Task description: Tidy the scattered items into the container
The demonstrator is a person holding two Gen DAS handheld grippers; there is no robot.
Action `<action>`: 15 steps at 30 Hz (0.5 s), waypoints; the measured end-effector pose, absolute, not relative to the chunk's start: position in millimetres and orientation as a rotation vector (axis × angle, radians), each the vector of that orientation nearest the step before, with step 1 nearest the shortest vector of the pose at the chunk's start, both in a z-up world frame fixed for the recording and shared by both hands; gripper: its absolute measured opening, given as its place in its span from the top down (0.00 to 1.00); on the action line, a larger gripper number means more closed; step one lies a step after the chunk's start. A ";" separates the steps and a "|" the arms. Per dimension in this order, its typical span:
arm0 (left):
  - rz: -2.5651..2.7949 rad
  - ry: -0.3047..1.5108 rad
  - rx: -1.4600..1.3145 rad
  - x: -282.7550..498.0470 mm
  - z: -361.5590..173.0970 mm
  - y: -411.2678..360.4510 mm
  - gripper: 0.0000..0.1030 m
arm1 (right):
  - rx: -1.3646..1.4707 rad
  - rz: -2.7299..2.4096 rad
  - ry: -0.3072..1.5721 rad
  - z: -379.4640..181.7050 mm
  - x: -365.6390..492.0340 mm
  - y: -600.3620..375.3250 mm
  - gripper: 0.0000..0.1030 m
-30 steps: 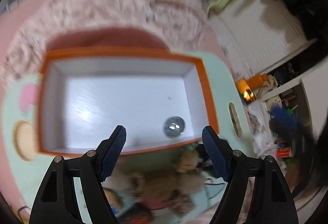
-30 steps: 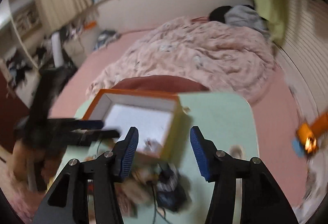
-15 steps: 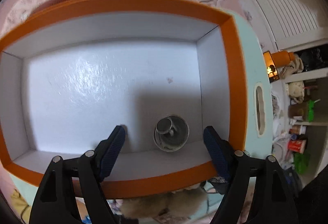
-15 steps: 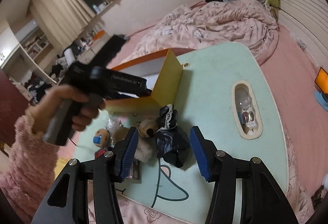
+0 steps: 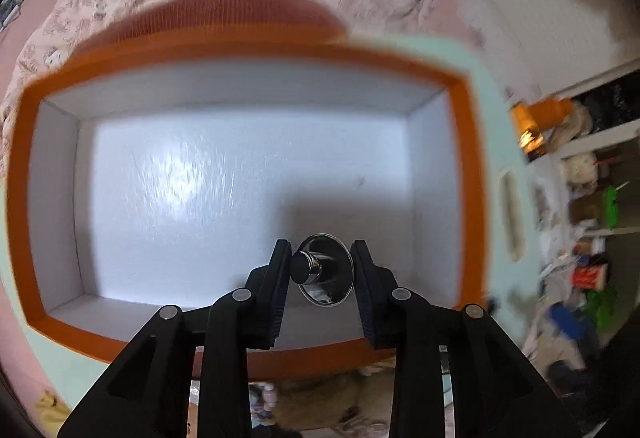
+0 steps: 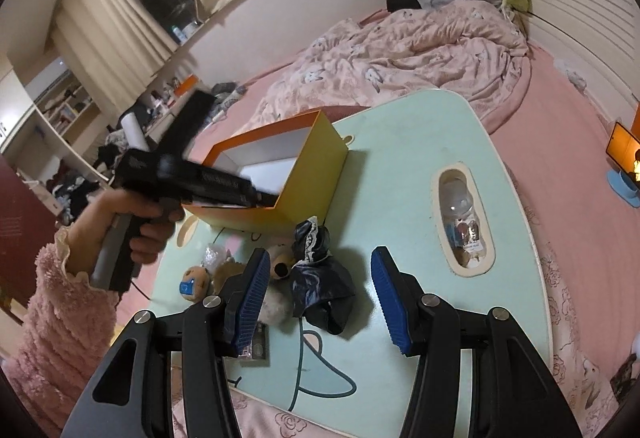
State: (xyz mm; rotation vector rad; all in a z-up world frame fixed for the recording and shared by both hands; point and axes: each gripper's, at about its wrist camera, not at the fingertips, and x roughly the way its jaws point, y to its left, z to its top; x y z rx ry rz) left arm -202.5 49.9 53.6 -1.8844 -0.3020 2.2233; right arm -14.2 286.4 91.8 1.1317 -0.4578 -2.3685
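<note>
The orange-rimmed box [image 5: 468,157] with a white inside fills the left wrist view. A shiny metal piece with a round knob [image 5: 325,278] lies near its front wall. My left gripper [image 5: 320,258] is closing on this piece, and both pads look pressed against it. In the right wrist view the same box [image 6: 316,173] shows yellow walls, and a hand [image 6: 140,222] holds the left tool, whose tip dips inside. My right gripper [image 6: 320,258] hangs open above a crumpled black bag [image 6: 324,290] on the mint table [image 6: 400,165]. Nothing sits between its pads.
Plush toys [image 6: 276,302], a small figure [image 6: 192,280] and a dark card [image 6: 256,350] lie by the bag in front of the box. An oval recess [image 6: 464,222] in the table holds small items. A pink bed with a rumpled blanket [image 6: 420,49] lies beyond.
The left gripper came in over the box, lowered toward the metal piece and narrowed its jaws around it. The right gripper swung down over the table items and then held still.
</note>
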 end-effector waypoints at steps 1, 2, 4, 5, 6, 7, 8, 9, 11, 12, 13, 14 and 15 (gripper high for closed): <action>2.234 -0.323 -1.853 -203.7 62.2 46.8 0.69 | 1.133 -2.369 -0.454 91.4 -14.2 285.9 0.50; 2.247 -0.330 -1.826 -204.5 71.8 44.7 0.69 | 1.133 -2.368 -0.451 91.3 -14.0 285.3 0.50; 2.268 -0.327 -1.795 -204.0 85.8 42.5 0.69 | 1.129 -2.365 -0.451 91.7 -13.7 284.8 0.50; 2.271 -0.333 -1.784 -203.3 90.7 42.2 0.69 | 1.127 -2.365 -0.449 91.7 -13.2 284.3 0.50; 2.274 -0.343 -1.785 -202.0 92.9 41.8 0.69 | 1.127 -2.365 -0.447 91.2 -13.0 283.8 0.50; 2.270 -0.359 -1.804 -201.7 92.2 40.7 0.66 | 1.129 -2.364 -0.448 90.7 -13.1 283.6 0.50; 2.249 -0.381 -1.837 -202.0 88.5 41.2 0.60 | 1.133 -2.361 -0.450 90.0 -13.2 283.3 0.50; 2.224 -0.407 -1.853 -202.2 85.2 42.4 0.52 | 1.137 -2.359 -0.453 89.3 -13.1 282.7 0.50; 2.250 -0.372 -1.808 -197.7 86.2 50.1 0.53 | 1.141 -2.354 -0.454 87.9 -13.1 282.1 0.50; 2.274 -0.320 -1.789 -195.4 88.1 54.8 0.67 | 1.145 -2.351 -0.452 87.4 -13.2 281.9 0.50; 2.270 -0.296 -1.781 -193.5 88.7 58.6 0.80 | 1.147 -2.350 -0.453 87.1 -12.8 281.8 0.50; 2.244 -0.301 -1.782 -192.0 87.8 60.6 0.80 | 1.147 -2.349 -0.455 87.1 -12.9 282.2 0.50; 2.235 -0.301 -1.784 -191.4 87.0 60.8 0.80 | 1.147 -2.348 -0.453 87.3 -13.2 282.5 0.50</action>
